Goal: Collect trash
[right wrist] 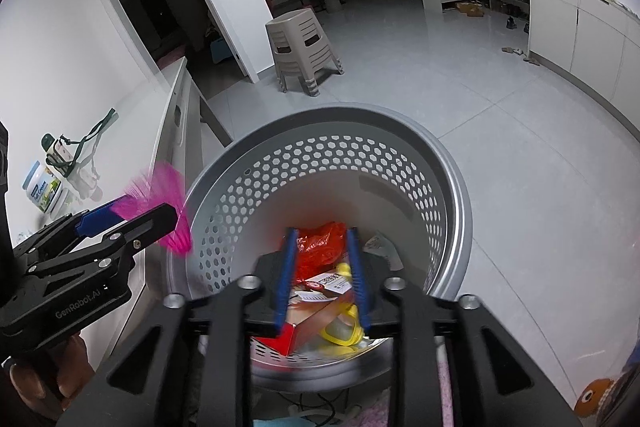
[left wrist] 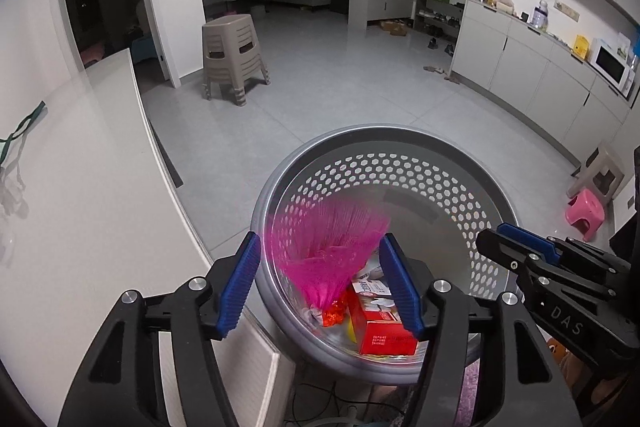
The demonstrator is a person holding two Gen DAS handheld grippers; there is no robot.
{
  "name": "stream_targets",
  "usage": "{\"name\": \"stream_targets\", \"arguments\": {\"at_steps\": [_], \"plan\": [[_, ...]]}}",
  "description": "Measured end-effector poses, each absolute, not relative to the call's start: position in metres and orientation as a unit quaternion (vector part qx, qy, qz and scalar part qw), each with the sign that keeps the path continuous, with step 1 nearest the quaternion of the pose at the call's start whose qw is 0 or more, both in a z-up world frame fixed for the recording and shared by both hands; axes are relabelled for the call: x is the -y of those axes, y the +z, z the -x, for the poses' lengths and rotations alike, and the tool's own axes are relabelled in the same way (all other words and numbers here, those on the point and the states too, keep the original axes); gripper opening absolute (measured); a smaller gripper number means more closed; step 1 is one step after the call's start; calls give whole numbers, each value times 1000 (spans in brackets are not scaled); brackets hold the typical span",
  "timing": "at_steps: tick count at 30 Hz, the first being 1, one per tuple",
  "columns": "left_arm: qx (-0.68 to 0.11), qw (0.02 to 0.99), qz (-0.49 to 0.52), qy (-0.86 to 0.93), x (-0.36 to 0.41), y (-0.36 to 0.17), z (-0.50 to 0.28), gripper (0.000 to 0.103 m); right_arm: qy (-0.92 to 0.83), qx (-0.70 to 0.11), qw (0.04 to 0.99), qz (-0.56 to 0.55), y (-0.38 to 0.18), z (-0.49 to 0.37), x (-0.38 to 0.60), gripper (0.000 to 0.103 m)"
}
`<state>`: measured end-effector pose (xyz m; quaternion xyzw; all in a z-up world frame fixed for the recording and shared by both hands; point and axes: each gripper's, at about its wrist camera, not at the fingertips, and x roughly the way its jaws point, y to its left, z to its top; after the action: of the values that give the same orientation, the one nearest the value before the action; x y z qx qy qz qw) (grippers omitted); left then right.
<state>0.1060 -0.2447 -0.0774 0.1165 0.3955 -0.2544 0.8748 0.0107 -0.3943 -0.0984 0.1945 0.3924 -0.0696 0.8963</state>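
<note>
A grey perforated trash basket (left wrist: 472, 155) stands on the floor below both grippers; it also shows in the right wrist view (right wrist: 452, 163). Inside lie a red carton (left wrist: 386, 341), orange-red wrapping (right wrist: 322, 247) and a yellow item (right wrist: 340, 331). My left gripper (left wrist: 320, 275) is open over the basket's near-left rim. A pink mesh net (left wrist: 332, 251), motion-blurred, hangs between its fingers without touching either pad and appears to be falling free. In the right wrist view the net (right wrist: 160, 195) is beside the left gripper (right wrist: 132, 215). My right gripper (right wrist: 322, 275) is open and empty over the basket; it shows at the right in the left wrist view (left wrist: 492, 239).
A white counter (left wrist: 80, 207) runs along the left, with a green-lidded bottle (right wrist: 56, 151) and a jar (right wrist: 40, 191) on it. Stacked beige stools (left wrist: 234, 55) stand on the grey tile floor. White cabinets (left wrist: 532, 67) line the right wall. A pink stool (left wrist: 586, 213) sits at right.
</note>
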Motion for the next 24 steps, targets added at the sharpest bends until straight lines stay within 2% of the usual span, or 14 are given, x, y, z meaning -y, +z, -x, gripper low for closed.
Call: {"name": "stream_targets", "arguments": {"at_steps": [3,11,18,24], "plan": [[-394,877,-113,-250,244,-76,-105,68,-69,-392,896,-195,-98,-9,393,30],[-393,879,-108,-246,240,-74,-106,70,-68,-388,898,-197,-96,-6,389,35],[-385,887,-101,-232,235,-71,-102,76,-69,-382,900,-198,-94,-4,384,45],[-381,891,-98,-225,232,-69,-100,81,-71,-383,900,-196,-95,-3,382,48]]}}
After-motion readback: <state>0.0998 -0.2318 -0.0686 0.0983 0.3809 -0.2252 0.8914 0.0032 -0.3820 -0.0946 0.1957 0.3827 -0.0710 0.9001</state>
